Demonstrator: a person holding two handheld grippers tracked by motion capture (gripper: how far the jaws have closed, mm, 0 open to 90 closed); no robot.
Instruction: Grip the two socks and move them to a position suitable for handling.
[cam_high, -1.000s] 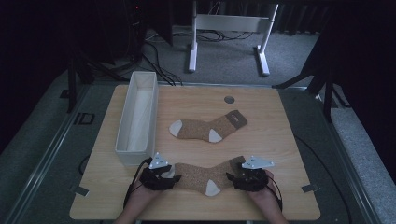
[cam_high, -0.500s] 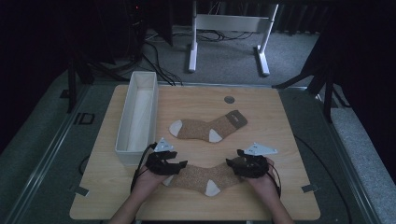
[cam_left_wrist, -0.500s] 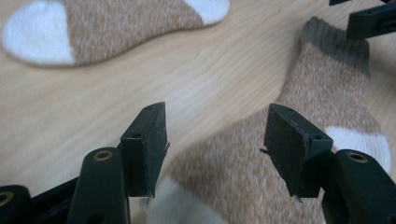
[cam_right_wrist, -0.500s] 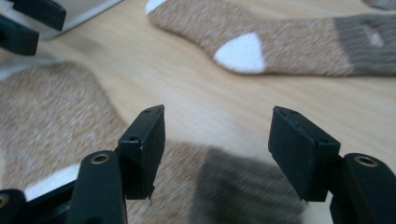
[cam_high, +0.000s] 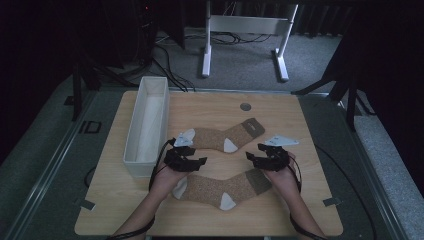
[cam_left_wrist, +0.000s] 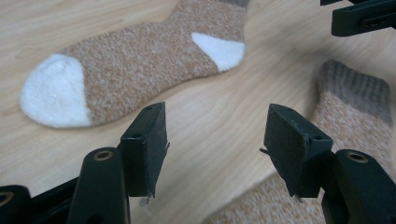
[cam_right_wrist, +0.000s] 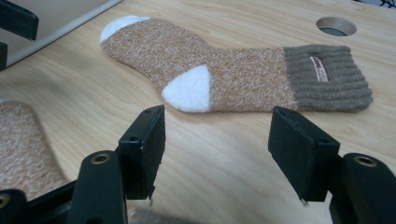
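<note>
Near sock (cam_high: 220, 187) lies flat on the table (cam_high: 310, 210), just in front of the far sock (cam_high: 222, 138). Left tongs (cam_high: 200, 161) and right tongs (cam_high: 250, 157) hover spread and empty between the two socks, above the near sock's ends.

Table (cam_high: 300, 210) seen from above and forward, each gripper view held close and low over the wood, far sock (cam_high: 222, 138) (cam_left_wrist: 140, 70) (cam_right_wrist: 224, 79) shared by all.

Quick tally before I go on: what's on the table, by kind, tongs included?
Socks: 2, far sock and near sock
White bin: 1
Tongs: 2, left tongs and right tongs, both open and empty
Total: 5
</note>
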